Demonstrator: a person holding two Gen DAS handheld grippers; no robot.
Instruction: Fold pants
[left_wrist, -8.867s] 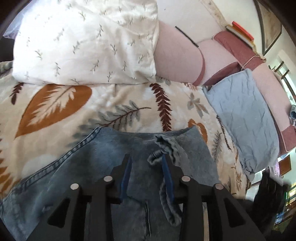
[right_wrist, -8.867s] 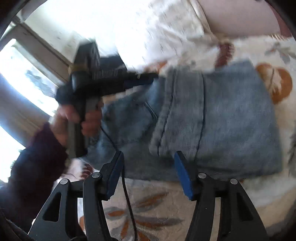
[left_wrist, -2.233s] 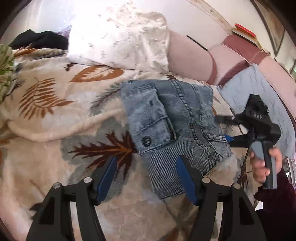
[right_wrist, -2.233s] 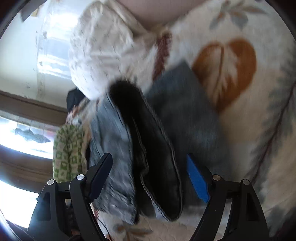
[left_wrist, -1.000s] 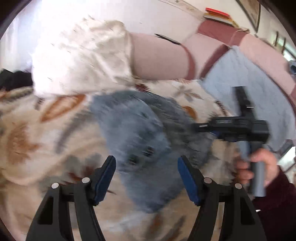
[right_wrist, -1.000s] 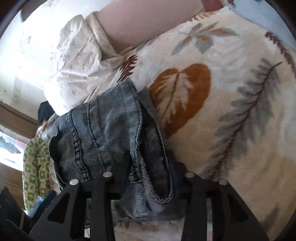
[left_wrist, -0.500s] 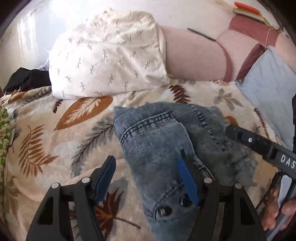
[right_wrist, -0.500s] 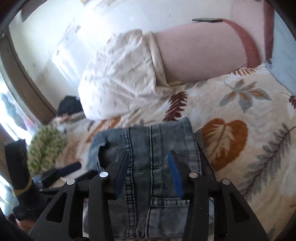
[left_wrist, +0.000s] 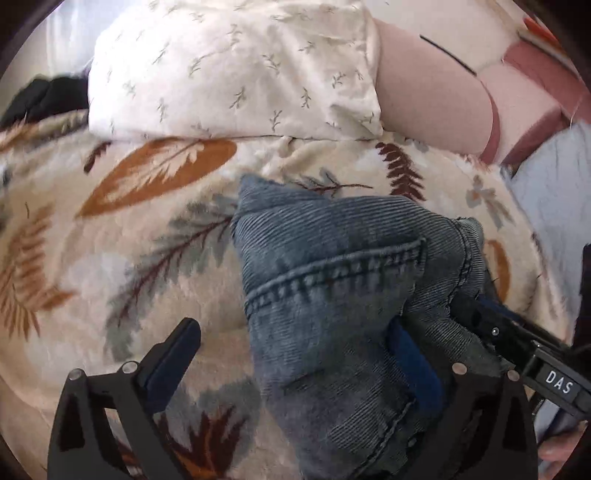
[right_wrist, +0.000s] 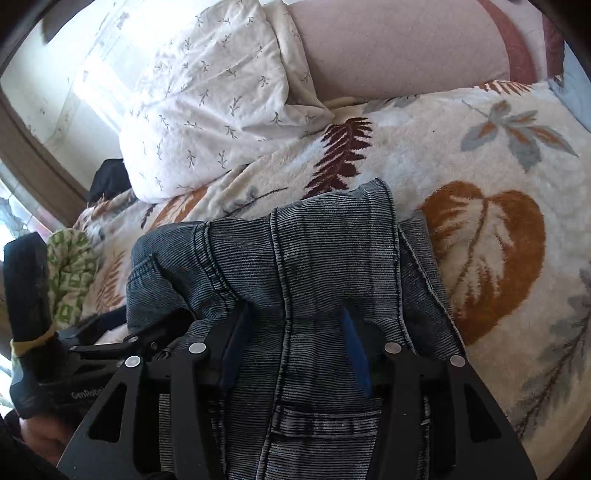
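The blue denim pants (left_wrist: 332, 266) lie folded into a thick bundle on the leaf-print blanket (left_wrist: 122, 266). My left gripper (left_wrist: 291, 350) is open; its right finger is tucked under the bundle's edge and its left finger rests on the blanket. In the right wrist view the pants (right_wrist: 325, 243) bulge up between the fingers of my right gripper (right_wrist: 293, 332), whose jaws stand partly open with denim draped over and between them. The right gripper's black body (left_wrist: 517, 347) also shows at the bundle's right side in the left wrist view.
A white sprigged pillow (left_wrist: 236, 70) and a pink bolster (left_wrist: 428, 99) lie behind the pants. A grey-blue cushion (left_wrist: 554, 192) is at the right. A green patterned cloth (right_wrist: 70, 273) and a dark garment (right_wrist: 110, 177) lie at the left.
Both grippers have moved in close to the bundle. The denim now covers the left gripper's right finger and rises between the right gripper's fingers, which stand slightly wider.
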